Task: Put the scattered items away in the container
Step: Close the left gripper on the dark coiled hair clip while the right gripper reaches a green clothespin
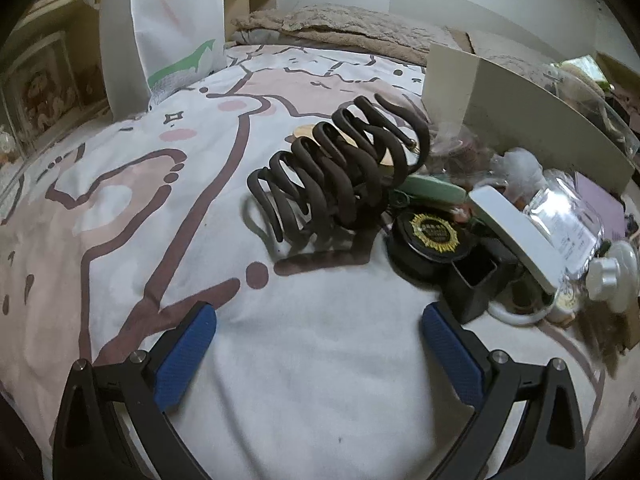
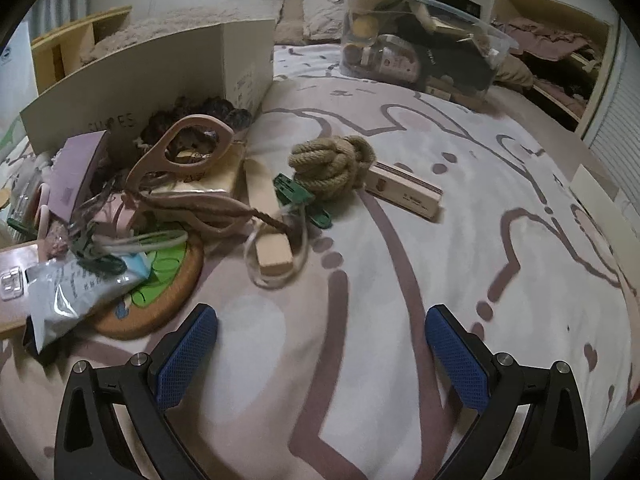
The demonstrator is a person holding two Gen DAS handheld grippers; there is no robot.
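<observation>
Between the blue pads of the left gripper [image 1: 319, 330]: only bedsheet; fingers spread wide, holding nothing. Just ahead on the bed [image 1: 120, 240], a large dark brown claw hair clip [image 1: 340, 172] lies on its side, apart from the fingers. Right of it, a cluttered pile: round black tin with gold seal [image 1: 434, 232], small black open box [image 1: 474, 280], white flat piece [image 1: 516, 236], clear bottle [image 1: 568, 216].

Right gripper [image 2: 321, 332]: fingers likewise wide apart, empty, over bare sheet. Ahead: wooden block [image 2: 274, 258] looped by clear cord, green clip [image 2: 300, 198], knotted rope ball [image 2: 332, 166], long wooden box [image 2: 404, 190] beside the rope. Far back on the bed, a clear plastic container [image 2: 420, 40], already holding assorted items, well apart from the scattered pile.
</observation>
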